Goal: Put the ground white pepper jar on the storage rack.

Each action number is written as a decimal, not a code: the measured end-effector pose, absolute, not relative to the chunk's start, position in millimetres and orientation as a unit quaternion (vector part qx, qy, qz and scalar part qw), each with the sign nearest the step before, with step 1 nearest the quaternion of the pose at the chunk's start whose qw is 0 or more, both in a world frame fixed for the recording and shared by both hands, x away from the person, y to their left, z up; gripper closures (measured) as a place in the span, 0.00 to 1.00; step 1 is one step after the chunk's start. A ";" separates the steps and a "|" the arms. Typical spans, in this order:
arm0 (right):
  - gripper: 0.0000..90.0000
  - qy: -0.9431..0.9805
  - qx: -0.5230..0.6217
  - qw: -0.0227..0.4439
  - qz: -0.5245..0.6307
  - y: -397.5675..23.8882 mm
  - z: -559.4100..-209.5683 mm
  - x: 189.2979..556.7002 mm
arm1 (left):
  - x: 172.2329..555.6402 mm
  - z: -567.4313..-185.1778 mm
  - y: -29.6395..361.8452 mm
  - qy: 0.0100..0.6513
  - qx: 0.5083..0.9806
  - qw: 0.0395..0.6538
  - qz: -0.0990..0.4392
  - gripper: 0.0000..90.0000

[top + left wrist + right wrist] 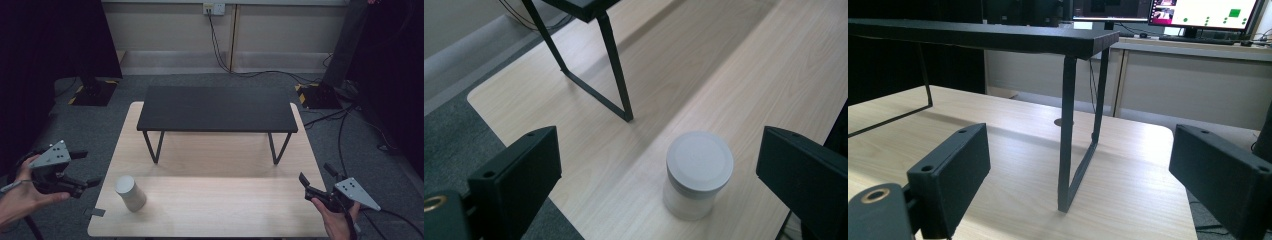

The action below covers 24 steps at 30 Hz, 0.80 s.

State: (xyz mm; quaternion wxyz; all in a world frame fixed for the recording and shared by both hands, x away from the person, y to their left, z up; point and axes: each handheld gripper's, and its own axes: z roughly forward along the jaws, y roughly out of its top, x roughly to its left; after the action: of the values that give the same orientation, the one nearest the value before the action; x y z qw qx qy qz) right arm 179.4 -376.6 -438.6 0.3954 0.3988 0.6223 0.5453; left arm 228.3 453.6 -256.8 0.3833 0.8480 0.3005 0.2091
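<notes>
Left gripper [86,169]: held in the person's left hand [20,192] just off the tabletop's left edge, its fingers [516,177] spread wide apart and holding nothing.
Can [131,193]: a pale grey cylinder with a flat lid, upright on the tabletop [225,210]; in the left gripper view the can [696,172] stands ahead of the left fingers, in line with the gap between them but nearer the right-hand one, not touching either.
Right gripper [316,182]: held in the person's right hand [336,220] at the tabletop's right edge, fingers [950,172] apart and empty, the grey three-cornered plate [356,193] on top.
Shelf [217,108]: a low black stand on thin metal legs, well beyond both pairs of fingers on the far half of the tabletop; in the right gripper view its near leg [1068,135] rises straight ahead, between the two right fingers and apart from them.
Shelf leg, left side [616,70]: beyond the can as seen past the left fingers, its foot planted on the wood close to the can but clear of it.
Tabletop: light wood with rounded corners, lying under and ahead of both pairs of fingers.
Floor [100,125]: grey carpet around the table, cables [345,130] trailing beyond the right fingers.
</notes>
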 end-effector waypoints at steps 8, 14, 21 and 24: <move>0.10 0.623 0.400 0.395 0.544 -376.3 -438.5 179.3 | 239.8 -272.0 439.7 0.294 0.862 0.364 0.195 0.04; 0.10 0.623 0.400 0.396 0.544 -376.3 -438.5 179.3 | 246.5 -285.5 433.1 0.293 0.866 0.360 0.184 0.04; 0.10 0.622 0.400 0.398 0.543 -376.5 -438.6 178.8 | 255.2 -300.6 423.7 0.288 0.876 0.348 0.168 0.04; 0.10 0.622 0.401 0.398 0.543 -376.7 -438.6 178.8 | 258.1 -308.2 421.2 0.289 0.877 0.349 0.161 0.05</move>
State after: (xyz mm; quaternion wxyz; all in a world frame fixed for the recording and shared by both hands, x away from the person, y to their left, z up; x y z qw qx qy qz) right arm 178.8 -376.7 -438.6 0.3978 0.4006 0.6219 0.5427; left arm 258.1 421.2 -308.2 0.3494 0.8766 0.2891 0.1611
